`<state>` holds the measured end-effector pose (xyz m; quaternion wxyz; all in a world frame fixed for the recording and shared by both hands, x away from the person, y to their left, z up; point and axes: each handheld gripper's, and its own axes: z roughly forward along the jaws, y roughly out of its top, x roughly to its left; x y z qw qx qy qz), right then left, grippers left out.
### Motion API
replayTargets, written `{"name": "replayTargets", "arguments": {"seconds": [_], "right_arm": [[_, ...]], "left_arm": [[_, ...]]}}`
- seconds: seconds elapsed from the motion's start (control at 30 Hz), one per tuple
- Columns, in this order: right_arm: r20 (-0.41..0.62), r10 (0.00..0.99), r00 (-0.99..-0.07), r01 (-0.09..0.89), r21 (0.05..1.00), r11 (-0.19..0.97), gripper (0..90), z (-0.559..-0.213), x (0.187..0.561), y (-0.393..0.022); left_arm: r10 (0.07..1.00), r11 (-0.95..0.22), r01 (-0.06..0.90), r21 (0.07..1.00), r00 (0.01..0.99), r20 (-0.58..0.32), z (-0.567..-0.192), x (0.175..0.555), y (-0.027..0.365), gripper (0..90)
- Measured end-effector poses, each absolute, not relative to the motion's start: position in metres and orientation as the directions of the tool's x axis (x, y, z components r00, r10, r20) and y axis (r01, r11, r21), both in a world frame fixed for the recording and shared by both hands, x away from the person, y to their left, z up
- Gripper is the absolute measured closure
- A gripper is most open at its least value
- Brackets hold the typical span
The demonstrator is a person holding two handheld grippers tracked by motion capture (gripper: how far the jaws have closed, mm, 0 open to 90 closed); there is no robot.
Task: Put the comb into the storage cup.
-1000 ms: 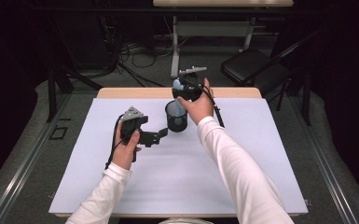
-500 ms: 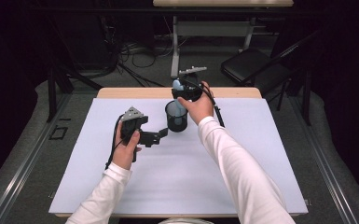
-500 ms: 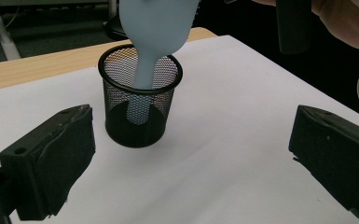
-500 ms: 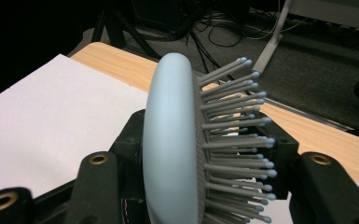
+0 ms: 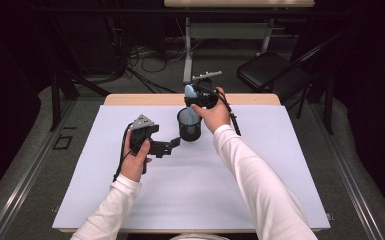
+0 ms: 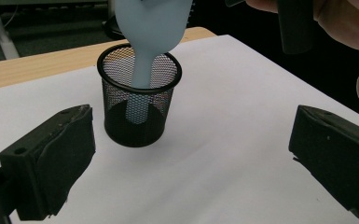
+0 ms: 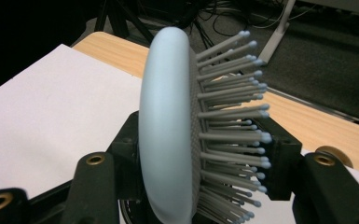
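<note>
A black mesh cup (image 5: 189, 126) stands upright on the white mat near the table's far edge. A light blue hairbrush (image 5: 189, 93) is held upright over it, its handle (image 6: 141, 70) down inside the cup (image 6: 139, 108). My right gripper (image 5: 200, 98) is shut on the brush head (image 7: 167, 126), with one jaw on the smooth back and the other on the grey bristle side. My left gripper (image 5: 173, 145) hovers just left of the cup and points at it. Its jaws are wide open (image 6: 191, 158) with nothing between them.
The white mat (image 5: 190, 190) covers most of the wooden table (image 5: 130, 99). Behind the table are a folding chair (image 5: 272, 70), a white table leg (image 5: 187, 55) and loose cables (image 5: 135, 55) on the grey floor. The right gripper's cable (image 5: 234, 120) trails across the mat.
</note>
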<state>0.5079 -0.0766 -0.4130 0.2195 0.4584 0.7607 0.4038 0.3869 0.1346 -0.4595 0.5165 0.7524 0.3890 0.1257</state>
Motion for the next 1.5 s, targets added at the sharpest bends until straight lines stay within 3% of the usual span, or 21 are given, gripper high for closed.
{"name": "replayTargets", "arguments": {"seconds": [0.43, 0.6, 0.73, 1.5], "right_arm": [[0.047, 0.879, -0.475, 0.496, 0.839, 0.224, 36.1, -0.4102, 0.5077, -0.0780], [0.051, 0.890, -0.453, 0.494, 0.846, 0.203, 20.9, -0.4086, 0.5076, -0.0788], [0.071, 0.890, -0.451, 0.507, 0.841, 0.190, 15.2, -0.4081, 0.5076, -0.0788], [0.076, 0.889, -0.451, 0.549, 0.809, 0.209, 0.0, -0.4065, 0.5048, -0.0782]], "left_arm": [[0.716, -0.162, 0.453, 0.877, 0.666, -0.212, -0.4592, 0.3871, 0.1355, 0.7], [0.715, -0.162, 0.453, 0.876, 0.666, -0.212, -0.4592, 0.3871, 0.1355, 0.8], [0.716, -0.161, 0.453, 0.877, 0.665, -0.212, -0.4591, 0.3869, 0.1355, 0.8], [0.715, -0.150, 0.451, 0.880, 0.664, -0.219, -0.4583, 0.3871, 0.1367, 0.7]]}}
